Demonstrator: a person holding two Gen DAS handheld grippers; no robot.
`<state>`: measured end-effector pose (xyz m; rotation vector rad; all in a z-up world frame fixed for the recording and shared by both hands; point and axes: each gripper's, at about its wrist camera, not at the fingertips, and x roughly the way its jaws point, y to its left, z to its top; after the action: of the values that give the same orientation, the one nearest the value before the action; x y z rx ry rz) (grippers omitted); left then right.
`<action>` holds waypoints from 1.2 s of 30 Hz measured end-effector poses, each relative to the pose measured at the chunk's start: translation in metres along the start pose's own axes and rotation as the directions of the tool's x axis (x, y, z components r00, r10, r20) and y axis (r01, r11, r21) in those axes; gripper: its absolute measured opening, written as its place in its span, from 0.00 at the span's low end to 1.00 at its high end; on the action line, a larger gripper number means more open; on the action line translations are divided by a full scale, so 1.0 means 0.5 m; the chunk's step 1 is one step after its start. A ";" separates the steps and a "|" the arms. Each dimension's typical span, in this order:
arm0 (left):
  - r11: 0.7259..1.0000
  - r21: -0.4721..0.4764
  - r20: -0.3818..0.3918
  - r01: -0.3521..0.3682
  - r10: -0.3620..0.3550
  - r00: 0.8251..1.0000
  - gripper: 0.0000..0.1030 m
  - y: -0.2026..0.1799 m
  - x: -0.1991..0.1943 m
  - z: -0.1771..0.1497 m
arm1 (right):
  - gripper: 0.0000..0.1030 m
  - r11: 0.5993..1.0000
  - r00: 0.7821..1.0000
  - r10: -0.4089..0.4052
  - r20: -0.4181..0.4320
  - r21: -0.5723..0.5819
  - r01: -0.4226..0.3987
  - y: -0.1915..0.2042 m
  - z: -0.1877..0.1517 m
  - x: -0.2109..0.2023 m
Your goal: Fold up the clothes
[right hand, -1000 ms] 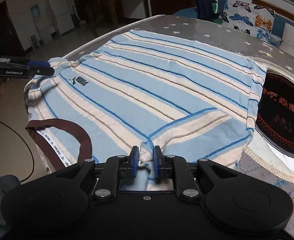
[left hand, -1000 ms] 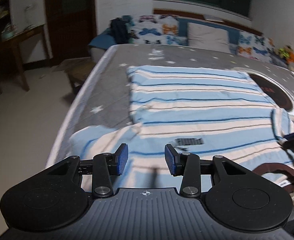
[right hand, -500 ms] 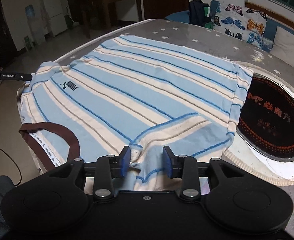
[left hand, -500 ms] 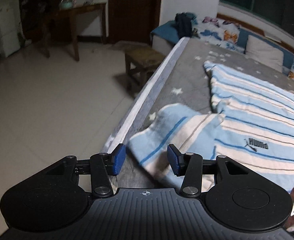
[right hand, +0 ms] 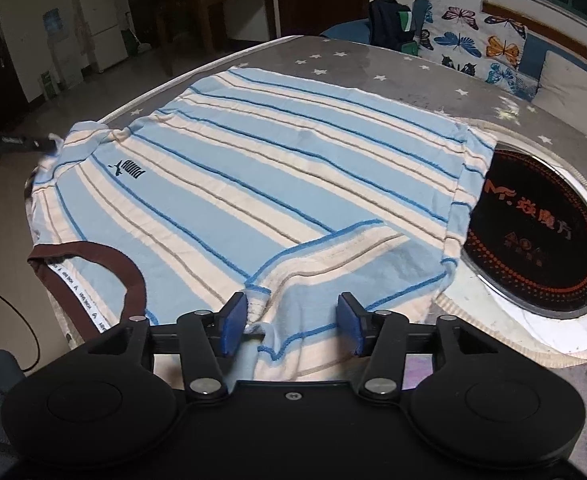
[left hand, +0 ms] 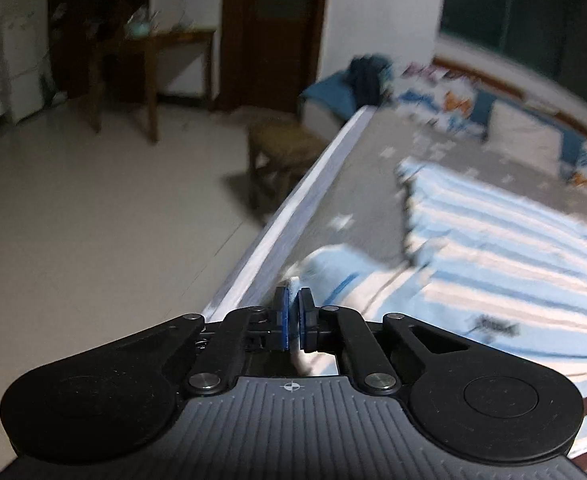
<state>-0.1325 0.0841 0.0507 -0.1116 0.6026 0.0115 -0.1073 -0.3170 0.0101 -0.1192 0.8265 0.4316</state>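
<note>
Left wrist view: the left gripper (left hand: 292, 314) has its 2 blue pads pressed together on a pale edge of the striped shirt's (left hand: 505, 256) sleeve, at about 6 o'clock, close to the bed's (left hand: 357, 184) near edge. The picture is smeared, so the pinched fabric is probably the sleeve cuff. A wooden stool (left hand: 283, 148) stands on the floor at 11 o'clock.

Right wrist view: the right gripper (right hand: 291, 330) has its pads spread wide, with the other sleeve (right hand: 333, 276) lying loose between them at 6 o'clock. The shirt lies flat across the grey star-print bed, its brown collar (right hand: 105, 268) at 8 o'clock. A black round mat (right hand: 541, 228) sits at 3 o'clock, touching the shirt's hem.
</note>
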 end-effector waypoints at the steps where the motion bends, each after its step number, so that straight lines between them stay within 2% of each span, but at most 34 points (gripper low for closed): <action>1: 0.999 0.013 0.024 0.037 -0.038 0.999 0.05 -0.012 -0.013 0.005 | 0.56 1.000 1.000 -0.001 0.001 0.001 0.001 -0.001 0.000 -0.001; 3: 0.994 0.041 0.057 0.096 -0.099 0.994 0.05 -0.034 -0.029 0.012 | 0.56 1.000 1.000 -0.007 0.007 0.006 0.007 -0.006 0.000 -0.005; 6: 0.965 0.104 0.085 0.242 -0.251 0.964 0.05 -0.084 -0.052 0.018 | 0.56 1.000 1.000 -0.016 0.011 0.007 0.016 -0.008 -0.003 -0.009; 8: 0.920 0.160 0.059 0.359 -0.372 0.927 0.05 -0.127 -0.056 0.013 | 0.56 1.000 1.000 -0.016 0.012 0.008 0.016 -0.008 -0.002 -0.010; 10: 0.876 0.218 0.014 0.430 -0.444 0.896 0.05 -0.164 -0.051 0.000 | 0.57 1.000 1.000 -0.018 0.016 0.009 0.018 -0.008 -0.003 -0.012; 12: 0.832 0.275 -0.052 0.481 -0.487 0.872 0.05 -0.200 -0.041 -0.018 | 0.57 1.000 1.000 -0.018 0.018 0.010 0.018 -0.010 -0.004 -0.014; 17: 0.763 0.335 -0.213 0.553 -0.510 0.833 0.09 -0.253 -0.005 -0.065 | 0.57 1.000 1.000 -0.018 0.025 0.012 0.017 -0.013 -0.004 -0.020; 20: 0.743 0.348 -0.264 0.572 -0.508 0.820 0.16 -0.259 0.016 -0.072 | 0.57 1.000 1.000 -0.012 0.029 0.011 0.012 -0.014 -0.003 -0.021; 23: 0.736 0.348 -0.246 0.581 -0.526 0.814 0.24 -0.246 0.015 -0.058 | 0.57 1.000 0.999 -0.003 0.036 0.008 0.002 -0.013 -0.002 -0.021; 25: 0.745 0.361 -0.216 0.560 -0.517 0.828 0.29 -0.235 0.018 -0.045 | 0.57 1.000 1.000 0.004 0.031 0.007 -0.004 -0.013 0.000 -0.014; 26: 0.760 0.357 -0.218 0.543 -0.497 0.840 0.32 -0.232 0.031 -0.043 | 0.57 1.000 1.000 0.007 0.027 0.007 -0.007 -0.013 0.000 -0.010; 28: 0.788 0.345 -0.233 0.510 -0.454 0.860 0.33 -0.225 0.059 -0.041 | 0.57 1.000 1.000 0.015 0.010 0.007 -0.015 -0.013 -0.002 0.004; 29: 0.798 0.333 -0.255 0.503 -0.437 0.862 0.33 -0.221 0.073 -0.043 | 0.57 1.000 1.000 0.019 -0.001 0.007 -0.019 -0.011 -0.005 0.011; 30: 0.799 0.322 -0.274 0.508 -0.435 0.858 0.33 -0.218 0.082 -0.045 | 0.57 1.000 1.000 0.022 -0.011 0.004 -0.022 -0.010 -0.008 0.017; 32: 0.801 0.282 -0.332 0.528 -0.435 0.837 0.32 -0.208 0.111 -0.053 | 0.57 1.000 1.000 0.020 -0.017 -0.015 -0.020 -0.005 -0.009 0.017; 36: 0.785 0.308 -0.330 0.537 -0.441 0.835 0.33 -0.203 0.096 -0.047 | 0.57 0.999 0.999 0.027 -0.021 -0.039 -0.028 -0.001 -0.006 -0.004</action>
<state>-0.1017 -0.0205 0.0145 0.1243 0.7944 -0.6457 -0.1103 -0.3191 0.0094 -0.1493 0.8411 0.4733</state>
